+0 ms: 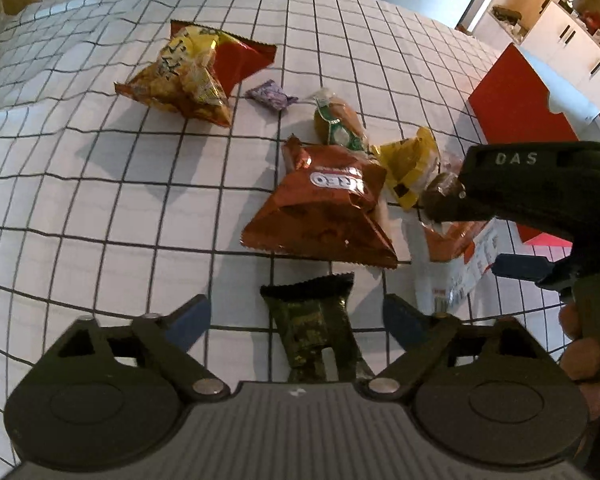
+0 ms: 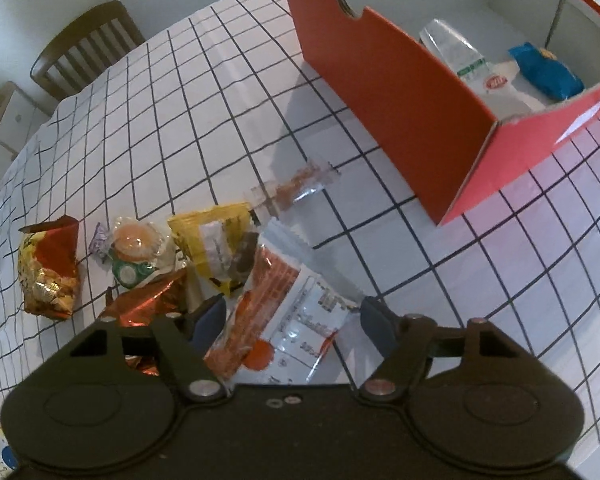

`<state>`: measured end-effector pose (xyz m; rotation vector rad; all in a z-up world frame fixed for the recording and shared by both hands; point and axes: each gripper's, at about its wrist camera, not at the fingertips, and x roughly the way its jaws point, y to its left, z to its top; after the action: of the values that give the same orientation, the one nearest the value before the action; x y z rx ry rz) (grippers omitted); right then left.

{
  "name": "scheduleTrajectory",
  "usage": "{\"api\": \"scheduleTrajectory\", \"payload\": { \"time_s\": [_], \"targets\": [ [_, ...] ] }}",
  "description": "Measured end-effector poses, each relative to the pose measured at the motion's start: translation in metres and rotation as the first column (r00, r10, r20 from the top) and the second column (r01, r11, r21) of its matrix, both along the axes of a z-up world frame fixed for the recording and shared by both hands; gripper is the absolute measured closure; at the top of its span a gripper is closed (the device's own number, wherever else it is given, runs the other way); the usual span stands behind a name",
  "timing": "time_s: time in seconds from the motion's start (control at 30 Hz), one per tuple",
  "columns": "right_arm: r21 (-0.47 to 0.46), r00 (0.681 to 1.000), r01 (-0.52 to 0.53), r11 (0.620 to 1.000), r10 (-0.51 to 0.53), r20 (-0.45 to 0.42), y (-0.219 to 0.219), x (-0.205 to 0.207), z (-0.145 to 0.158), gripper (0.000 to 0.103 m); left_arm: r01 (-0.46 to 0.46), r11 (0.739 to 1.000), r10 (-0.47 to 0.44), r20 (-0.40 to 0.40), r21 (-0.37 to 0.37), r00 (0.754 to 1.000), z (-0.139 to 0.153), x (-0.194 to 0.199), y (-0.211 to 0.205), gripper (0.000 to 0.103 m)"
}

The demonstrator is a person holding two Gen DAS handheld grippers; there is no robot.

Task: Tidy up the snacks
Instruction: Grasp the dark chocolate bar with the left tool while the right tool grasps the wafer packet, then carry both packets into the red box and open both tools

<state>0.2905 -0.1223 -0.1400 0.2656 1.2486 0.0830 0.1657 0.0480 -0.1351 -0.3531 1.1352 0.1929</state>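
Note:
Snacks lie scattered on a checked tablecloth. My left gripper (image 1: 296, 316) is open, its jaws either side of a dark green packet (image 1: 314, 330) that lies flat. Beyond it lie a brown Oreo bag (image 1: 324, 208), a yellow packet (image 1: 410, 164), a green-labelled bun (image 1: 336, 124), a purple candy (image 1: 271, 96) and a yellow-red chip bag (image 1: 184, 76). My right gripper (image 2: 292, 316) is open over an orange-and-white packet (image 2: 276, 320), also seen in the left wrist view (image 1: 460, 256). A red box (image 2: 400, 104) holds a white packet (image 2: 472, 68) and a blue packet (image 2: 546, 72).
A clear wrapper with orange bits (image 2: 296, 188) lies between the pile and the box. A wooden chair (image 2: 84, 48) stands at the table's far edge. White cabinets (image 1: 572, 40) stand beyond the table. The right gripper's body (image 1: 540, 196) shows in the left wrist view.

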Motion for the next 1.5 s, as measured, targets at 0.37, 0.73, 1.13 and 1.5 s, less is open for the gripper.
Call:
{"api": "scheduleTrajectory", "payload": {
  "time_s": [0.37,0.73,1.13,1.5],
  "targets": [
    [0.048,0.996,0.054,0.997,-0.050,-0.073,-0.005,-0.003,-0.003,0.035,0.002,1.000,-0.002,-0.028,0.006,1.000,-0.008,0.002,-0.012,0.052],
    [0.058,0.999,-0.009,0.998,0.011,-0.032,-0.006,-0.011,0.002,0.040,-0.021,1.000,0.021,-0.004,-0.022,1.000,-0.004,-0.005,-0.009,0.070],
    [0.089,0.993,-0.106,0.990,0.100,0.068,-0.043,-0.028,0.028,0.048,-0.038,0.998,0.038,0.009,-0.052,0.999,0.009,-0.012,-0.012,0.071],
    [0.100,0.972,-0.190,0.977,0.173,0.161,-0.093,-0.041,0.061,0.050,0.008,0.996,-0.003,0.062,-0.087,0.998,0.044,-0.005,-0.041,0.071]
  ]
}}
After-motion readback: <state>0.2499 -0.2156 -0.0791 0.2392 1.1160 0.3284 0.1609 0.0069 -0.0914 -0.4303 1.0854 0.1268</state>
